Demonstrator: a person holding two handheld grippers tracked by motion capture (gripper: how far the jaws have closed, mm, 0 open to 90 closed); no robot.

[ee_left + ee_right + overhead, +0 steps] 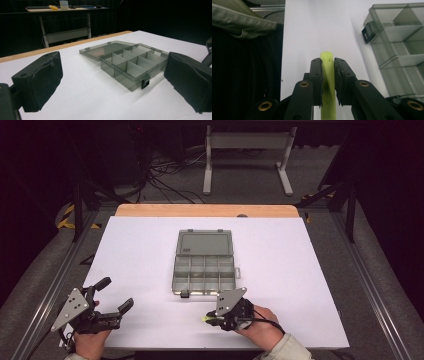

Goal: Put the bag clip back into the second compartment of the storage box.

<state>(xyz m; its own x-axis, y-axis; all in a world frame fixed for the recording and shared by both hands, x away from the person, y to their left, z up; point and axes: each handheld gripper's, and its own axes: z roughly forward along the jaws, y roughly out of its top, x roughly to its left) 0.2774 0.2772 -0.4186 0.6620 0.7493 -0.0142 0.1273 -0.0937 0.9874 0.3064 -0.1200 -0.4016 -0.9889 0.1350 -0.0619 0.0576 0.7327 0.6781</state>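
Currently the left tongs [116,295] rest at the near left corner of the white bench [280,245], jaws spread wide with nothing between them. Ahead, at mid-bench, the grey compartment box [204,275] lies open (lid [205,242] folded flat behind it, black latch facing the person). To its right front, the right tongs [212,320] are clamped on a yellow-green stick [328,82], which projects beyond the pads [317,75], just short of the box's near edge.
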